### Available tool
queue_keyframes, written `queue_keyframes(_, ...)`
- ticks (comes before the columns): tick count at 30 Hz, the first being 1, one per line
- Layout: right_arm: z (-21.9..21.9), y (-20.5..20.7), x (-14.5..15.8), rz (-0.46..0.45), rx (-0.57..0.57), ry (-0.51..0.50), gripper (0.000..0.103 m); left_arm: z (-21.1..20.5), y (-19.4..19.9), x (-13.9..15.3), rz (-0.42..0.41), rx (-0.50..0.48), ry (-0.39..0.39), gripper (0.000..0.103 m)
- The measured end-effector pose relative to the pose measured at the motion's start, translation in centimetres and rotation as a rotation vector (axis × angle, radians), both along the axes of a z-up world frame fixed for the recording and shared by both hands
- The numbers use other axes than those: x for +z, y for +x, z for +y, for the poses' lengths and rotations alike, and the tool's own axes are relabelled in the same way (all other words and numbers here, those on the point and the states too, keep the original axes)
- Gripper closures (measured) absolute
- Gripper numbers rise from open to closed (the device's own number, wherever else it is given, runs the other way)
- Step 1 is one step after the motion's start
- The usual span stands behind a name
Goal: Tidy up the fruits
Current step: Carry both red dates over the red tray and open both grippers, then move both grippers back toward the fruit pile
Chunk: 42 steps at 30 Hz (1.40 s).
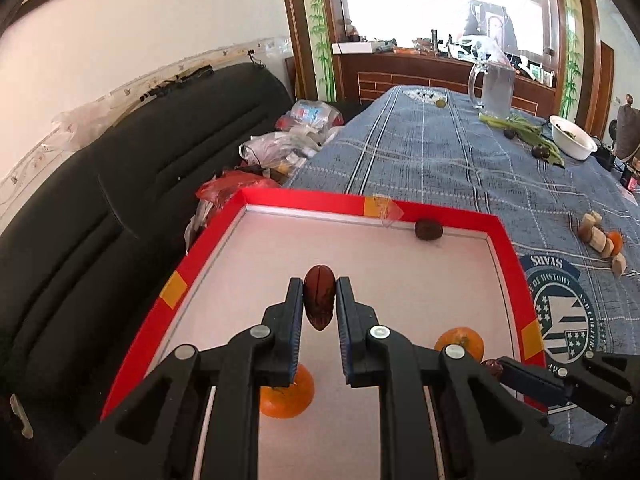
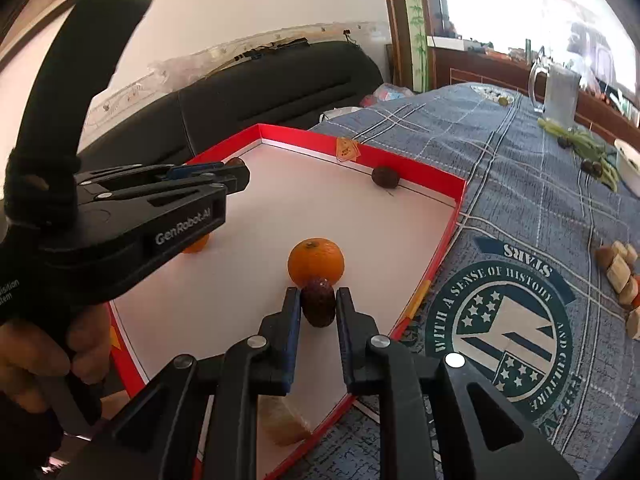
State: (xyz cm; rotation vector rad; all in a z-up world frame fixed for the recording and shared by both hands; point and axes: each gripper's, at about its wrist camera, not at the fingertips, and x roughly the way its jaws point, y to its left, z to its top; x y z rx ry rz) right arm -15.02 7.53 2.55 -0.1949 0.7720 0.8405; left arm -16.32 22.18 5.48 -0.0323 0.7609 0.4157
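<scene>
- A black sofa (image 1: 120, 168) runs along the left, beside the tabletop (image 1: 420, 152) with its blue plaid cloth.
- A red-rimmed tray (image 1: 304, 199) with a white floor lies on the near end of the tabletop.
- The left gripper (image 1: 319, 300) hangs over the tray's left half, its jaws pinching a reddish-brown date (image 1: 319, 302) that stands lengthwise between the pads.
- In the right wrist view a hand (image 2: 44, 360) grasps the left gripper's handle at the frame's left edge.
- An orange (image 1: 286, 394) sits on the tray floor under the left gripper, partly hidden by it.
- A dark round fruit (image 1: 428, 229) rests against the tray's far wall, toward its right corner.
- A second orange (image 2: 316, 262) lies in the tray's right half, near the right wall.
- The right gripper (image 2: 318, 306) is just in front of that orange, its jaws clamped on a dark brown date (image 2: 318, 306).
- Far along the tabletop stand a glass jug (image 1: 494, 86) and a white bowl (image 1: 572, 138), with green leaves (image 1: 524, 130) between them.
- Pale cut chunks (image 1: 600, 236) lie on the cloth to the right of the tray.
</scene>
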Motion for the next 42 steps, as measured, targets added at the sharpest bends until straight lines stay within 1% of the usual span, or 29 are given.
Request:
queue_keyframes(3, 0.4, -0.5, 0.0, -0.033, 0.003, -0.025, 0.086, -0.2, 0.0, -0.2, 0.007, 0.002, 0.006, 0.085)
queue_keyframes(5, 0.6, -0.6, -0.1, -0.043, 0.008, -0.035, 0.084, -0.3, 0.0, -0.3, 0.012, 0.001, 0.01, 0.085)
queue_keyframes(7, 0.6, -0.8, 0.0, -0.042, 0.015, -0.044, 0.073, -0.3, 0.0, -0.3, 0.016, 0.0, 0.012, 0.085)
queue_keyframes(8, 0.5, -0.9, 0.2, -0.047, 0.017, -0.043, 0.071, -0.3, 0.1, -0.4, 0.022, 0.0, 0.013, 0.084)
queue_keyframes(10, 0.1, -1.3, 0.7, -0.085, 0.009, -0.045, 0.06, -0.4, 0.1, -0.4, 0.029, 0.0, 0.016, 0.073)
queue_keyframes(11, -0.1, -1.5, 1.0, -0.106, 0.006, -0.05, 0.058, -0.5, 0.1, -0.3, 0.024, 0.002, 0.02, 0.058)
queue_keyframes(12, -0.5, -1.5, 1.5, -0.124, 0.002, -0.048, 0.054, -0.6, 0.0, -0.1, 0.017, 0.008, 0.03, 0.039)
queue_keyframes(13, -0.8, -1.5, 1.8, -0.132, -0.005, -0.045, 0.052, -0.6, -0.1, 0.1, 0.01, 0.012, 0.039, 0.032)
queue_keyframes(14, -1.2, -1.3, 2.2, -0.142, -0.024, -0.041, 0.051, -0.8, -0.2, 0.3, -0.003, 0.016, 0.051, 0.026)
queue_keyframes(15, -1.9, -0.9, 2.8, -0.148, -0.053, -0.041, 0.048, -1.0, -0.3, 0.6, -0.013, 0.018, 0.061, 0.025)
queue_keyframes(16, -2.4, -0.5, 3.1, -0.145, -0.079, -0.044, 0.047, -1.2, -0.4, 0.9, -0.021, 0.02, 0.072, 0.024)
queue_keyframes(18, -4.2, 0.9, 4.0, -0.124, -0.16, -0.034, 0.047, -1.8, -0.4, 1.5, -0.031, 0.011, 0.075, 0.018)
queue_keyframes(20, -5.9, 2.0, 4.6, -0.103, -0.234, -0.027, 0.046, -2.5, -0.6, 2.0, -0.049, -0.005, 0.073, 0.015)
queue_keyframes(22, -7.8, 3.2, 5.1, -0.086, -0.32, -0.044, 0.046, -3.5, -0.6, 2.3, -0.055, -0.032, 0.076, 0.013)
queue_keyframes(25, -9.8, 4.0, 5.6, -0.08, -0.386, -0.051, 0.046, -4.8, -0.6, 2.4, -0.055, -0.071, 0.086, 0.013)
queue_keyframes(27, -11.0, 4.2, 5.9, -0.098, -0.429, -0.053, 0.046, -5.8, -0.5, 2.5, -0.053, -0.098, 0.091, 0.012)
queue_keyframes(30, -12.1, 4.1, 6.4, -0.14, -0.46, -0.07, 0.046, -7.0, -0.5, 2.7, -0.053, -0.124, 0.1, 0.012)
queue_keyframes(33, -12.8, 3.9, 6.7, -0.156, -0.473, -0.072, 0.045, -8.1, -0.5, 3.0, -0.055, -0.146, 0.11, 0.012)
queue_keyframes(42, -14.5, 3.9, 6.7, -0.16, -0.488, -0.057, 0.045, -10.7, -0.5, 3.5, -0.049, -0.192, 0.139, 0.012)
